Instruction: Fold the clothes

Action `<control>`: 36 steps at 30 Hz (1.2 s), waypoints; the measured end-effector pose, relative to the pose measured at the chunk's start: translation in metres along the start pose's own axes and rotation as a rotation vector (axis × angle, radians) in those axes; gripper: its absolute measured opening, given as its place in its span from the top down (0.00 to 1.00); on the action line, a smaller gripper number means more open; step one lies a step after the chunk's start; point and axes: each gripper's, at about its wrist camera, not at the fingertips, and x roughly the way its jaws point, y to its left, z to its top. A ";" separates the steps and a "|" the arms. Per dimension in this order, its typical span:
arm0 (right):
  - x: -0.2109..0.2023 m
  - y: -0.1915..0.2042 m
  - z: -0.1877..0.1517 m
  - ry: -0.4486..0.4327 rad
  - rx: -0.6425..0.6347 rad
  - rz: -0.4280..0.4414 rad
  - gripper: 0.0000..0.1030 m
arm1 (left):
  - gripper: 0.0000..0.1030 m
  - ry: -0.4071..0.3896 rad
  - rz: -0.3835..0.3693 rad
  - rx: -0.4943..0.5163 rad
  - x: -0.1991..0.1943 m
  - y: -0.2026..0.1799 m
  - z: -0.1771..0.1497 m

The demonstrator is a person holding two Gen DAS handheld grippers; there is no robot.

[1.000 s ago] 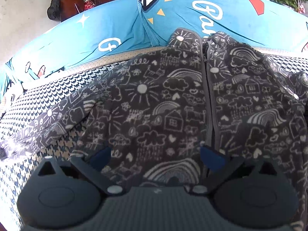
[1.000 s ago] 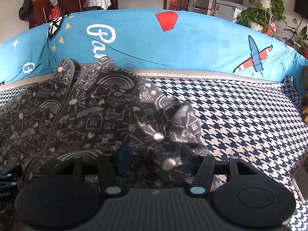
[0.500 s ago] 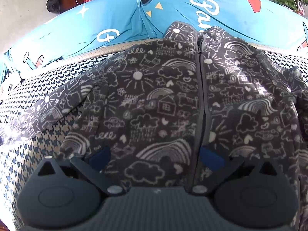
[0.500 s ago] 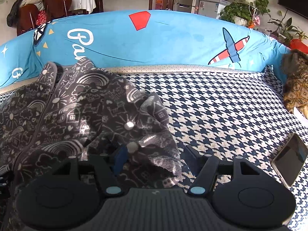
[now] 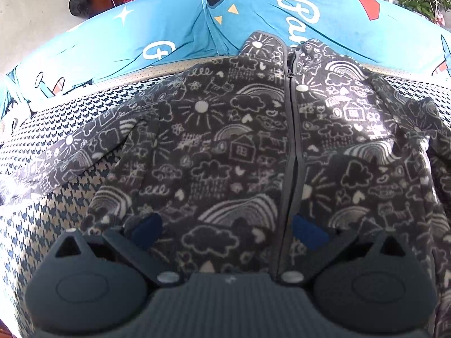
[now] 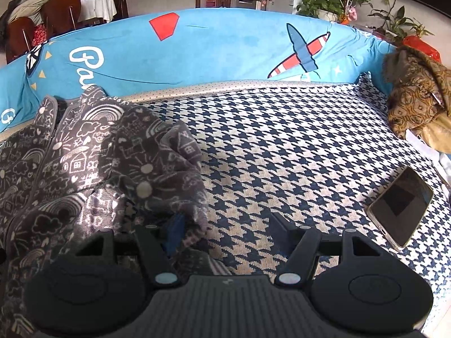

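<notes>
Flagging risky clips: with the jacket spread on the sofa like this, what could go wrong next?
1. The right sleeve lies bunched on the jacket; the open right gripper holds nothing, so the fold may stay lumpy.
2. A phone lies near the right gripper; a sweep outward could knock it.
3. The left sleeve is still spread out.

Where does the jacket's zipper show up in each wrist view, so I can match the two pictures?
Left wrist: the zipper runs top to bottom just right of centre, ending near the left gripper.
Right wrist: the zipper runs along the far left, well left of the right gripper.
Shared landmark: the white "Pa" lettering on the blue cover behind the collar.
</notes>
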 end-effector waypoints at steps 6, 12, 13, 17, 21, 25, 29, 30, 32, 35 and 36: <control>-0.011 -0.021 -0.007 -0.016 0.085 -0.007 0.37 | 0.00 -0.018 0.005 0.012 -0.004 -0.002 -0.004; -0.014 -0.036 -0.014 -0.010 0.146 -0.035 0.37 | 0.00 -0.019 0.006 0.007 -0.007 -0.001 -0.008; -0.014 -0.038 -0.015 -0.009 0.147 -0.042 0.37 | 0.00 -0.020 0.006 0.006 -0.007 0.000 -0.008; -0.013 -0.047 -0.020 0.004 0.171 -0.063 0.36 | 0.00 -0.022 0.009 0.005 -0.008 0.001 -0.010; -0.008 -0.055 -0.023 0.031 0.197 -0.066 0.36 | 0.00 -0.020 0.013 0.003 -0.007 0.002 -0.011; -0.001 -0.056 -0.027 0.072 0.212 -0.026 0.36 | 0.00 -0.017 0.015 0.005 -0.007 0.002 -0.012; 0.007 -0.046 -0.033 0.126 0.192 0.043 0.35 | 0.00 -0.015 0.016 0.011 -0.006 0.000 -0.013; 0.009 -0.042 -0.034 0.140 0.183 0.047 0.35 | 0.00 -0.014 0.016 0.011 -0.006 0.000 -0.013; 0.014 -0.033 -0.039 0.178 0.162 0.066 0.35 | 0.00 -0.013 0.016 0.012 -0.005 0.000 -0.013; 0.017 -0.020 -0.045 0.193 0.119 0.103 0.35 | 0.00 -0.012 0.018 0.014 -0.004 -0.001 -0.013; 0.017 -0.015 -0.047 0.190 0.098 0.106 0.35 | 0.00 -0.010 0.019 0.015 -0.004 -0.002 -0.014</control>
